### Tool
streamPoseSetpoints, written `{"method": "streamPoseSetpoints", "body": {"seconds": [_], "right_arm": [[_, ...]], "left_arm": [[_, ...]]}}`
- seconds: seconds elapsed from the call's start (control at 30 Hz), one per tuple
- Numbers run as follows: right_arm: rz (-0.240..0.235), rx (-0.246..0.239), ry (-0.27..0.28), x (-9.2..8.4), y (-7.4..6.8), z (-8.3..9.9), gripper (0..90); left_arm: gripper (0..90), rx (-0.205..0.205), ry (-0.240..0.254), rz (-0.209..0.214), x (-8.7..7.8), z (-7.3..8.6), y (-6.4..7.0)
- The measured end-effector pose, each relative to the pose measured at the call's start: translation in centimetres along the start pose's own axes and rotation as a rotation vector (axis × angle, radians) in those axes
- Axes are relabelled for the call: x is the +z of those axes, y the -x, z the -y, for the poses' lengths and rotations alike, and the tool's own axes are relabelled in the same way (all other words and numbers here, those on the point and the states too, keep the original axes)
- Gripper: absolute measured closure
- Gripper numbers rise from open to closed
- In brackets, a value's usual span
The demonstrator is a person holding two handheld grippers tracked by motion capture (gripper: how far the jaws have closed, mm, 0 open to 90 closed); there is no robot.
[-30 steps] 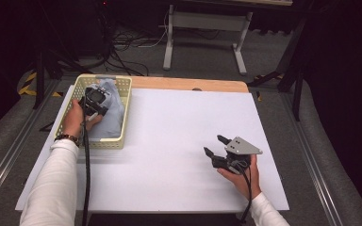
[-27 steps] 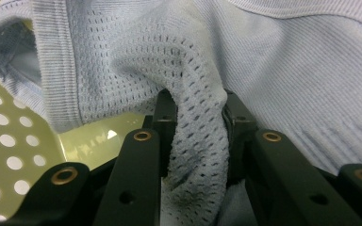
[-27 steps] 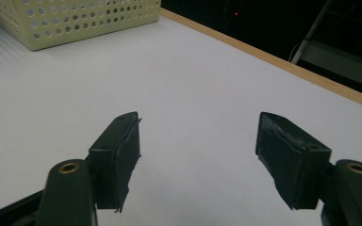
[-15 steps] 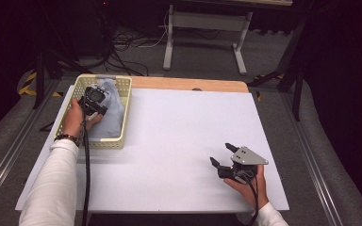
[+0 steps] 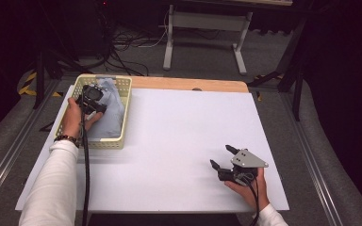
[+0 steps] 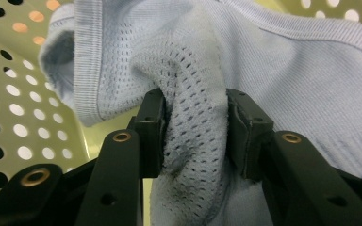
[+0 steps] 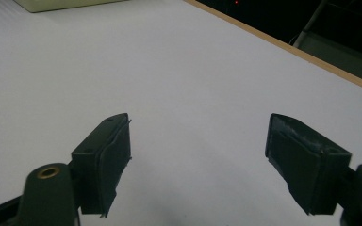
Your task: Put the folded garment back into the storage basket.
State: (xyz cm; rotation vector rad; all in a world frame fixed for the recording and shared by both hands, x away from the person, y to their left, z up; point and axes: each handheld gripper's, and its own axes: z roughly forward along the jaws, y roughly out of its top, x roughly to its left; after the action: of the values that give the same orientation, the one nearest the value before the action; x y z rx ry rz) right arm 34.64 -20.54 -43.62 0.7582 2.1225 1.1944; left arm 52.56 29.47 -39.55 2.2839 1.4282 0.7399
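Observation:
A light blue knit garment [image 5: 111, 113] lies in a yellow perforated basket [image 5: 127, 101] at the table's far left. My left gripper [image 5: 92, 97] reaches down into the basket. In the left gripper view a bunched fold of the garment [image 6: 195, 84] fills the gap of the left gripper [image 6: 195, 136] and touches both pads; the jaws have just been opening. My right gripper [image 5: 220, 156] rests low near the front right of the white table [image 5: 179, 127]. Its jaws have just been opening and stand open, nothing between them [image 7: 198, 155].
The basket's wall [image 6: 19, 117] sits close on the left of the garment. A corner of the basket [image 7: 61, 4] shows far off in the right gripper view. A wooden edge [image 5: 193, 84] bounds the table's far side; a metal stand [image 5: 202, 23] and cables [image 5: 122, 42] lie beyond.
My right hand has drifted right and toward the near edge, sinking a little, with its jaws wider. The left hand has stayed in the basket.

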Motion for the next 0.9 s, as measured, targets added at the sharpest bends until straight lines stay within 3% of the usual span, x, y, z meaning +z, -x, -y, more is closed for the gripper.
{"method": "streamPoseSetpoints", "body": {"seconds": [0.27,0.33,0.5,0.57,0.73,0.9], "right_arm": [[-0.003,-0.003,0.001,0.2,-0.1,0.1,23.3],[-0.005,-0.007,-0.002,0.3,-0.2,0.1,23.3],[-0.013,-0.016,-0.012,0.5,-0.5,0.2,23.3],[-0.018,-0.018,-0.013,0.6,-0.6,0.2,23.3],[-0.016,-0.021,-0.014,0.6,-0.6,0.2,23.2],[-0.012,-0.020,-0.012,0.6,-0.5,0.3,23.3]], "left_arm": [[54.5,-0.001,0.057,-0.021,-1.1,-0.3,0.2],[52.7,-0.018,0.079,-0.016,-1.3,-0.4,0.3],[43.6,-0.017,0.107,-0.028,-1.7,-0.7,0.5],[39.5,-0.041,0.121,-0.029,-2.0,-0.7,0.6],[31.9,-0.054,0.160,-0.073,-2.4,-0.8,0.8],[26.3,-0.062,0.196,-0.074,-2.6,-1.0,1.1]]}}
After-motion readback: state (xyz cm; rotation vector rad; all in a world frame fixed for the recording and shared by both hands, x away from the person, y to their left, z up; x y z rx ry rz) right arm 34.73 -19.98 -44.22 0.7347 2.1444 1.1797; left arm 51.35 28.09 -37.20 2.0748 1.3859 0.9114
